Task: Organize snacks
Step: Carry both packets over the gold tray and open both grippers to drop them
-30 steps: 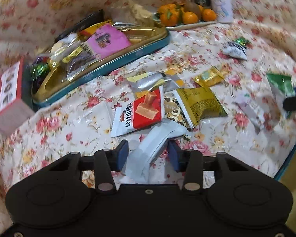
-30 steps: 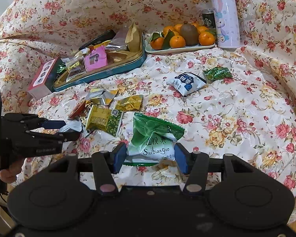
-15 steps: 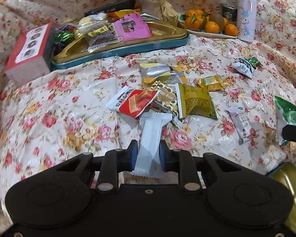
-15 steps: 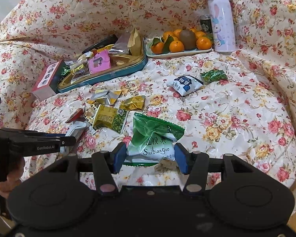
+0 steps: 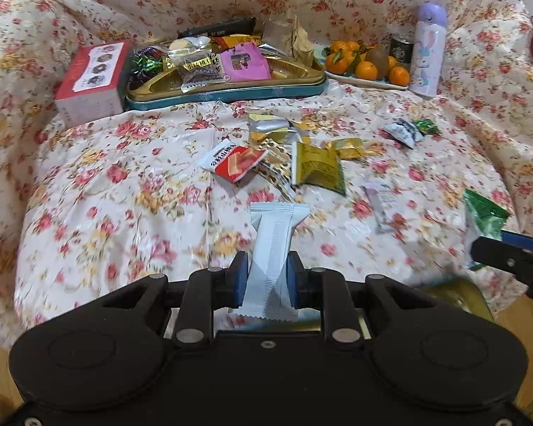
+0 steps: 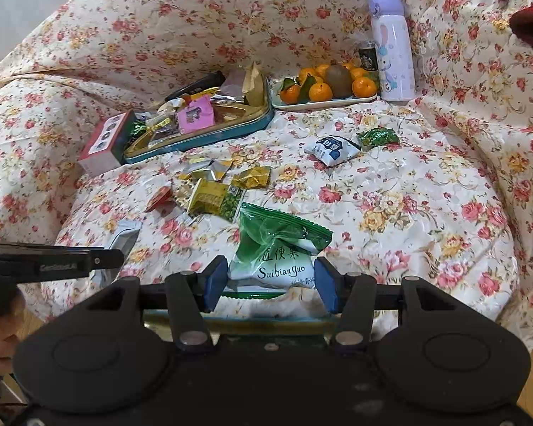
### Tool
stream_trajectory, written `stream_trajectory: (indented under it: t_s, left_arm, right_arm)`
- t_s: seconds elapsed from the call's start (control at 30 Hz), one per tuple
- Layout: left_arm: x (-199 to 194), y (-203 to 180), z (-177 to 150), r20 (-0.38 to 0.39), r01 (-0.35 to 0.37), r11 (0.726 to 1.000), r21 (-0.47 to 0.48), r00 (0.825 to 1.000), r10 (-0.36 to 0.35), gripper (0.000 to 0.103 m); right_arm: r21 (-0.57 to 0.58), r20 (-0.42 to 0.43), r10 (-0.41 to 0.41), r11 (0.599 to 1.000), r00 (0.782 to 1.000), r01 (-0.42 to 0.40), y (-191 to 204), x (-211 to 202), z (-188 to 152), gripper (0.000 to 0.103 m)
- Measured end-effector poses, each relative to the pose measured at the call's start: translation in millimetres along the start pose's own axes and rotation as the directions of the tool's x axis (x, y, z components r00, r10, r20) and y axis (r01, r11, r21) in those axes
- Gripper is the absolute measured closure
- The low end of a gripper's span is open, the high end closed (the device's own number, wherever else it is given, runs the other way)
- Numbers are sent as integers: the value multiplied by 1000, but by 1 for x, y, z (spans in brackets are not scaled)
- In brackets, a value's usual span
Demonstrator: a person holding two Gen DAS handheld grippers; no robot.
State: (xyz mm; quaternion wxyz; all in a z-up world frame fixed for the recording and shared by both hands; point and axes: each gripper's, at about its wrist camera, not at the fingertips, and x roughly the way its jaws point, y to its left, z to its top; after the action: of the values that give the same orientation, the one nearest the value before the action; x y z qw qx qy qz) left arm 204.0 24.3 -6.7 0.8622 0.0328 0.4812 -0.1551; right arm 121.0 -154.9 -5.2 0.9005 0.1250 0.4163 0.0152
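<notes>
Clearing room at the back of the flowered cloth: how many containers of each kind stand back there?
Snack tin: 1
Red box: 1
Fruit plate: 1
Drink can: 1
Lilac rabbit bottle: 1
Total: 5

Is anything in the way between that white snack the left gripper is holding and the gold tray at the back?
Partly. The white packet is clamped in the left gripper. Straight ahead, loose wrappers, including a red packet and an olive-gold packet, lie on the cloth before the gold tray. Carried above them, nothing visible blocks it.
</notes>
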Motion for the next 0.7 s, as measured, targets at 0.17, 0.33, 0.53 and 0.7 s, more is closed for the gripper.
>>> stream_trajectory:
  t_s: [0.17, 0.33, 0.53, 0.7]
  left_arm:
    - [-22, -9, -22, 14, -8, 1000, 0, 1000, 8, 73]
    - [-35, -19, -46, 12, -27, 1000, -4, 1000, 27, 73]
    - [-46, -27, -72, -3, -22, 999, -33, 1000, 22, 73]
    - [-47, -34, -91, -22, -40, 998, -48, 999, 39, 73]
  right_arm:
    - [-13, 0, 17, 1000, 1000, -17, 4, -17, -14, 48]
    - [-30, -11, 37, 999, 999, -38, 8, -33, -32, 48]
    - [-53, -35, 44, 998, 998, -45, 11, -48, -54, 48]
    - [-69, -53, 43, 996, 998, -47, 12, -55, -68, 48]
